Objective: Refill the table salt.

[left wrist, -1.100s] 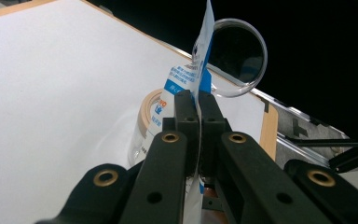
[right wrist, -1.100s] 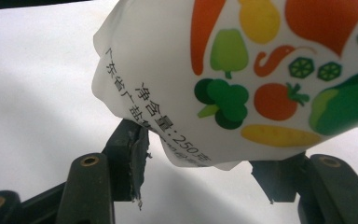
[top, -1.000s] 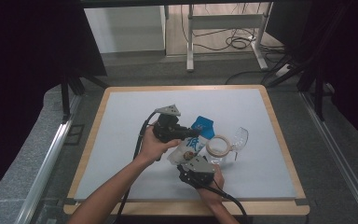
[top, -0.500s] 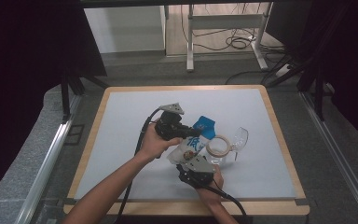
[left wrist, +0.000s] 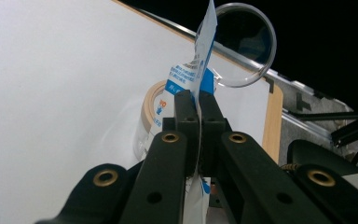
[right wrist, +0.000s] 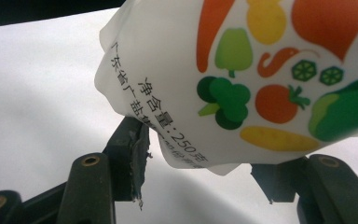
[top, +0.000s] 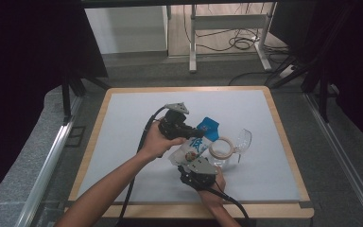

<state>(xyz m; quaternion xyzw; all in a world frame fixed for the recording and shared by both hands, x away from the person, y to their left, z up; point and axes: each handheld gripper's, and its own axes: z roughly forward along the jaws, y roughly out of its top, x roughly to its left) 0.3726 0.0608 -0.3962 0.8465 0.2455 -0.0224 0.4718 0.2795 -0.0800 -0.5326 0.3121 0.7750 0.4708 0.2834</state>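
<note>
A white bag (top: 192, 145) with a blue top and printed vegetables hangs between my two grippers over the white mat. My left gripper (top: 195, 132) is shut on the thin blue-and-white top edge of the bag (left wrist: 204, 51), with both pads of the gripper (left wrist: 198, 100) pressed flat on the film. My right gripper (top: 193, 160) comes from the near side and is shut on the bag's bulging bottom end (right wrist: 261, 70), which sits between the half-spread jaws of that gripper (right wrist: 205, 161).
A roll of beige tape (top: 221, 147) lies just right of the bag, and a clear round plastic dish (top: 243, 139) stands tilted beside it. The white mat (top: 123, 142) has a wooden rim. Black cables trail from both grippers toward the near edge.
</note>
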